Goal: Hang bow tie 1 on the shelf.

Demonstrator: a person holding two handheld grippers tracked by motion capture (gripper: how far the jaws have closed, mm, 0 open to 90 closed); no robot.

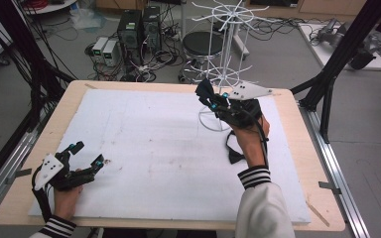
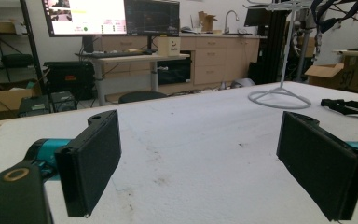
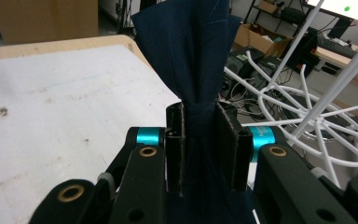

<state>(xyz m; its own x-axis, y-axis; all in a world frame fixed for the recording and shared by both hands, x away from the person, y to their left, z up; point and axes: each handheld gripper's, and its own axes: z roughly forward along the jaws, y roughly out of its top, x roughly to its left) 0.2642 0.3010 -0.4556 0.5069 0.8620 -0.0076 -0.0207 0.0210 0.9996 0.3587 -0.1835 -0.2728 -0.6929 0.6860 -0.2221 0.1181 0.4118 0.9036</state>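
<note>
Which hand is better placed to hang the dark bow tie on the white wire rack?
Right. The right gripper already clamps the dark navy fabric bow tie at its knot, close beside the white wire rack. The left gripper rests open near the table's opposite corner.

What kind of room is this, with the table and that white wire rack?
Probably a research lab: computer towers with tangled cables on the floor, monitors on a desk, and cardboard boxes nearby.

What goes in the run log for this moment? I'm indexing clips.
right tongs: shut on dark bow tie | beside white wire rack | left tongs: open, nothing held, low over the white board
</note>
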